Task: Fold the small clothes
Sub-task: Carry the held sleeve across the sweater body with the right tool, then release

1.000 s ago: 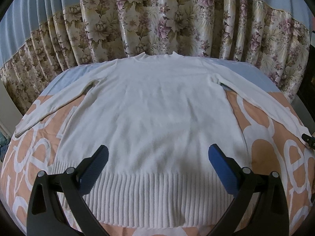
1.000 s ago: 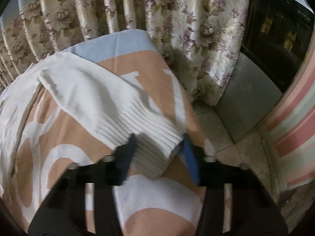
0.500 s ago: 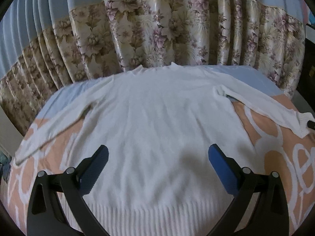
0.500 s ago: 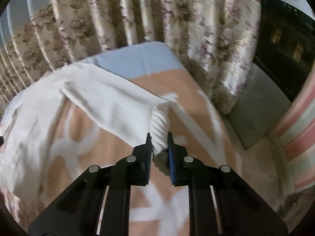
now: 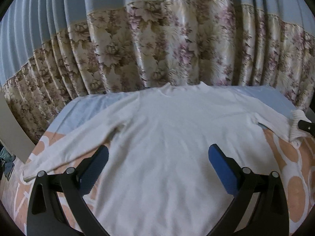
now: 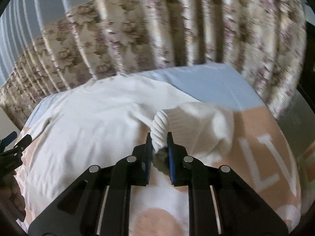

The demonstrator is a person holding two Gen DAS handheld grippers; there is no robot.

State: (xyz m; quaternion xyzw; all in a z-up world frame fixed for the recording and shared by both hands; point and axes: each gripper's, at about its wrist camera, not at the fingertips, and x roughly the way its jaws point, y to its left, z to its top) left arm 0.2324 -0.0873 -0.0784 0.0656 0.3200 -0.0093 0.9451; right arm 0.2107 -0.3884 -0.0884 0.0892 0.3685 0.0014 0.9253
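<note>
A white long-sleeved sweater lies flat on the bed, collar toward the curtain. My left gripper is open and empty, hovering over the sweater's middle. My right gripper is shut on the ribbed cuff of the right sleeve and holds it lifted, the sleeve folding in toward the body. The cuff and the right gripper's tip show at the right edge of the left wrist view. The left sleeve lies stretched out to the left.
The bed has an orange and white lettered cover with a light blue sheet at the far end. A floral curtain hangs right behind the bed. The left gripper shows at the left edge of the right wrist view.
My right gripper shut on the sleeve cuff, lifted it and carried it inward toward the sweater body. My left gripper moved forward over the sweater, from the hem toward the middle, staying open.
</note>
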